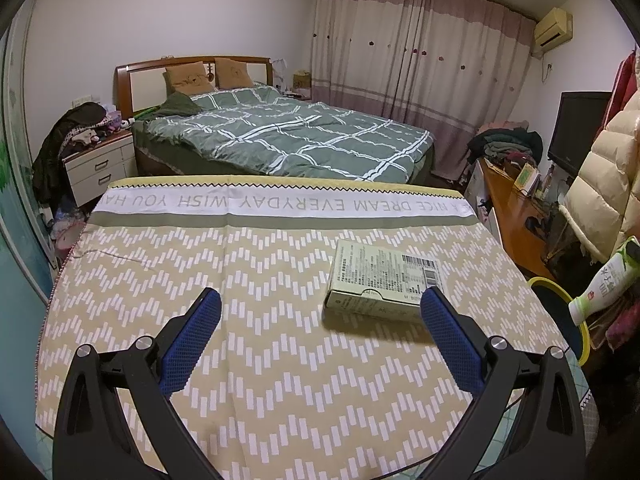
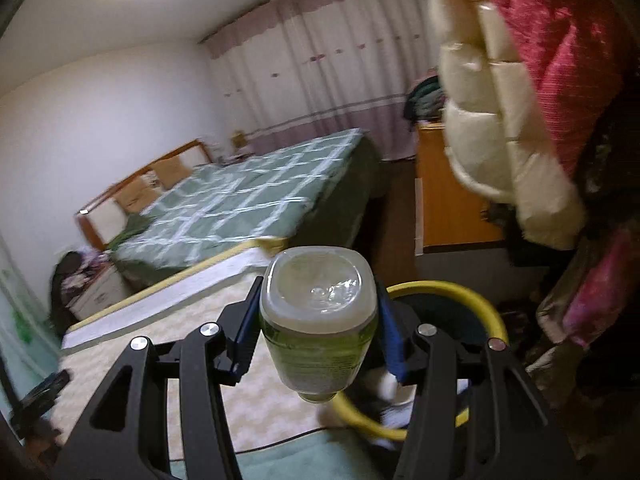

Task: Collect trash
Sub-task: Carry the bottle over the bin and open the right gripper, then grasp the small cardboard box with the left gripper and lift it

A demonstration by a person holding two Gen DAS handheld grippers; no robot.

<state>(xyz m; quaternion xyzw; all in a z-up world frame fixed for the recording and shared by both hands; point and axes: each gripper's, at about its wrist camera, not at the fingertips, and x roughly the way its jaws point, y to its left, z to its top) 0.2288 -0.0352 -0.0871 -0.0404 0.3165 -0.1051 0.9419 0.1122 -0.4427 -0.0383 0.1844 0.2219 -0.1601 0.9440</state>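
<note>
Right gripper (image 2: 318, 322) has its fingers (image 2: 390, 332) clamped on a plastic bottle (image 2: 318, 312), w/ the bottle's flat base facing the camera; contents look yellow-green thru the clear wall, level can't be told. The bottle hangs past the desk (image 2: 192, 320) edge, above a yellow-rimmed trash bin (image 2: 496, 316) standing on the floor beside the desk. Bin inside is dark; some white scraps show near its bottom, too blurred to name. In the left wrist view the same bottle (image 1: 604, 284) shows at the right edge, tilted, white w/ green label, over the bin rim (image 1: 560, 292). Left gripper (image 1: 320, 312) hovers over the desk cloth (image 1: 200, 264), fingers (image 1: 192, 340) spread wide, nothing btwn them. A flat printed carton (image 1: 380, 276) lies on the cloth, closed, just beside the left gripper's right-hand finger; contact can't be told. Bed (image 1: 280, 132) sits behind the desk.
</note>
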